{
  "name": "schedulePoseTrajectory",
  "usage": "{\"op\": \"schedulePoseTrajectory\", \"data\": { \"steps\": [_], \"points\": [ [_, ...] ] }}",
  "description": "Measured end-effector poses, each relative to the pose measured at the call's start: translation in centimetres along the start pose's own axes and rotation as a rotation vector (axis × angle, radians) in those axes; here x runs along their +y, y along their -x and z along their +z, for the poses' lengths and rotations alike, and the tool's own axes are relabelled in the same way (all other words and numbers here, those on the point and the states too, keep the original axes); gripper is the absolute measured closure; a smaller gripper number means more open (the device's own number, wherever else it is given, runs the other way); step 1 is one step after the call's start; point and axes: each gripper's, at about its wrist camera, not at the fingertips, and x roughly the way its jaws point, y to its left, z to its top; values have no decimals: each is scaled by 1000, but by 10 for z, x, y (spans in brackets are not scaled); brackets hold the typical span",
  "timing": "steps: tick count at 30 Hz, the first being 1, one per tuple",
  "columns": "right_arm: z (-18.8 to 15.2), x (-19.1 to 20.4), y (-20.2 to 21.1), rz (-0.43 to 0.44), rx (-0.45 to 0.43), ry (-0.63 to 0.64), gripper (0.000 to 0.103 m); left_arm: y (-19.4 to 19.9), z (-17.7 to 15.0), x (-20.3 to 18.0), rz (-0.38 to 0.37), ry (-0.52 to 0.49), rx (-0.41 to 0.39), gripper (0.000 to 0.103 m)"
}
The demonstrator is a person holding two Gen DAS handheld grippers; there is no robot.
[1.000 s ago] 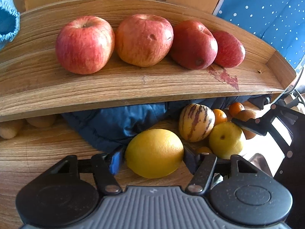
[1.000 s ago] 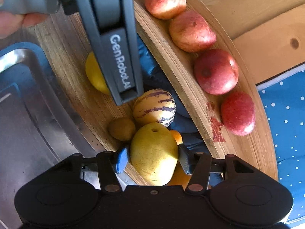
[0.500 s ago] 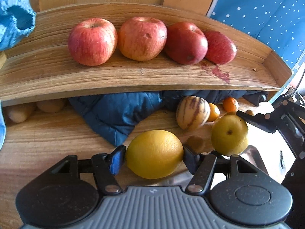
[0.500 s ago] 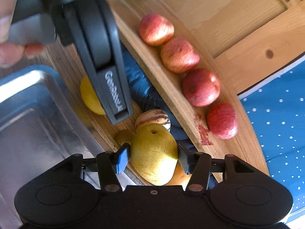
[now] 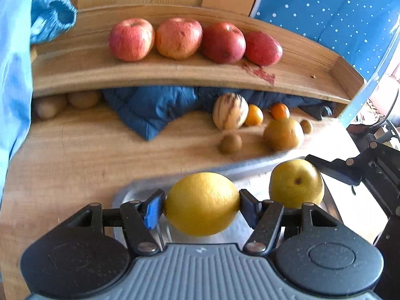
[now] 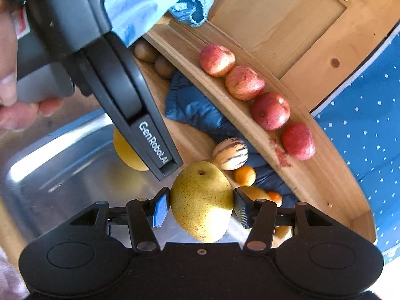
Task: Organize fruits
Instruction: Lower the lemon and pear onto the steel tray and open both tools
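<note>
The left hand-held gripper (image 5: 202,206) hangs level above the near rim of a metal tray (image 5: 140,187), its fingers closed against the ends of a yellow lemon (image 5: 202,203). To its right, the right hand-held gripper (image 6: 202,206) clamps a speckled pear (image 6: 202,201) over the same tray. Nothing seems to lie in the tray. Far off, four red apples (image 5: 195,40) line the raised wooden shelf (image 5: 150,72); smaller fruits sit on the table (image 5: 75,155) below.

We see 4 apples (image 5: 195,40) in a row on shelf (image 5: 160,72); striped melon (image 5: 230,111) below, w/ tray (image 5: 140,190) in front.
</note>
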Motion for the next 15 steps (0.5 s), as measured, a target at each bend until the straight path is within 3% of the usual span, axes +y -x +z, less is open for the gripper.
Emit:
{"op": "schedulePoseTrajectory", "data": {
  "steps": [15],
  "points": [
    [-31, 36, 41, 100, 22, -29, 47, 24, -60, -12, 26, 31, 29, 36]
  ]
}}
